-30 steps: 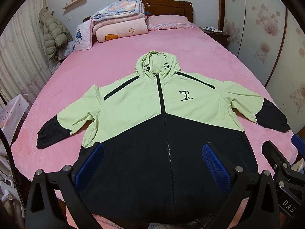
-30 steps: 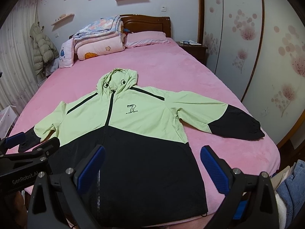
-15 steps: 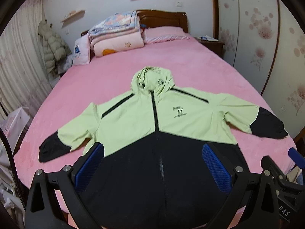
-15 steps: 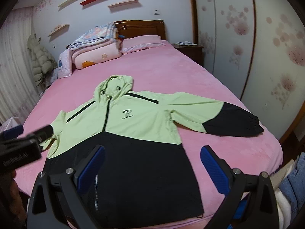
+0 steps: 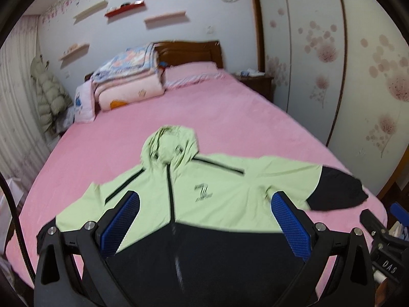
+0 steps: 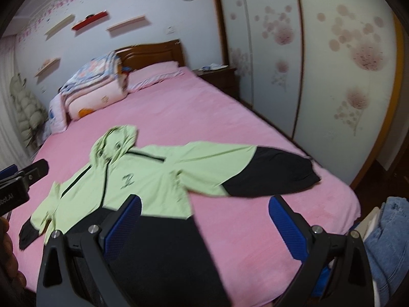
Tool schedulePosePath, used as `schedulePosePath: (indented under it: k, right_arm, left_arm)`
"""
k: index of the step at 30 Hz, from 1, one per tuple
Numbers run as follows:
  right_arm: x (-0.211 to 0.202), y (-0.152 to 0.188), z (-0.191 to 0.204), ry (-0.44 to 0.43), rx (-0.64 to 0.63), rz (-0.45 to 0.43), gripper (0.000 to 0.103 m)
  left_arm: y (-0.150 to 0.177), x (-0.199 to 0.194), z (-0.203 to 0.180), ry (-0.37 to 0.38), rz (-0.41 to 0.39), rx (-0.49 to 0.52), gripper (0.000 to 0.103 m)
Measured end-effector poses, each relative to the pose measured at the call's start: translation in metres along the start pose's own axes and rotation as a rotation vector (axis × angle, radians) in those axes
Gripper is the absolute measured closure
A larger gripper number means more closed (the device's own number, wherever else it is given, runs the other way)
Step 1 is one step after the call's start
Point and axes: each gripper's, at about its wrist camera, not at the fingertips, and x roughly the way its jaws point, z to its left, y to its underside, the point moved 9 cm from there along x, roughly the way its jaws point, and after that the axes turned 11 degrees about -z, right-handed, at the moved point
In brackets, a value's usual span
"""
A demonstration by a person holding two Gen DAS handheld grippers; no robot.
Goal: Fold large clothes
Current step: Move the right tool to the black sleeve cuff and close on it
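A hooded jacket [image 5: 212, 194], light green above and black below, lies flat and face up on the pink bed [image 5: 217, 120], sleeves spread out to both sides. It also shows in the right wrist view [image 6: 143, 184]. My left gripper [image 5: 204, 220] is open and empty, held above the jacket's lower front. My right gripper [image 6: 204, 222] is open and empty, held above the jacket's right hem and the bed beside it. The jacket's right sleeve [image 6: 255, 171] stretches toward the bed's right edge. Each gripper shows at the edge of the other's view.
Folded quilts [image 5: 127, 76] and a pillow [image 5: 191, 74] lie at the headboard. A puffer coat [image 5: 48, 94] hangs at the left wall. A nightstand [image 5: 255, 81] and wardrobe doors [image 5: 345, 64] line the right side. Jeans [image 6: 386, 230] lie off the bed's near right corner.
Both grippers have tilted up and drawn back, so the jacket sits lower in both views and more wall shows. The right view has swung right. The jacket has not moved.
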Motion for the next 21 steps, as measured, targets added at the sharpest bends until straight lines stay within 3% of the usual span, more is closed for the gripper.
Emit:
schedulePosePath:
  k: [6, 9, 15, 21]
  right_arm:
    - [0.025, -0.017, -0.06, 0.11, 0.052, -0.018, 0.003]
    - [0.038, -0.019, -0.085, 0.167, 0.073, -0.016, 0.003]
    - [0.063, -0.017, -0.129, 0.267, 0.086, -0.021, 0.003]
    - [0.1, 0.008, -0.175, 0.329, 0.142, 0.057, 0.008]
  left_arm:
    - [-0.017, 0.022, -0.047, 0.143, -0.021, -0.019, 0.001]
    - [-0.016, 0.042, -0.076, 0.198, 0.027, -0.027, 0.001]
    - [-0.013, 0.078, -0.127, 0.218, 0.048, 0.046, 0.001]
    - [0.012, 0.123, -0.168, 0.275, 0.156, 0.04, 0.001]
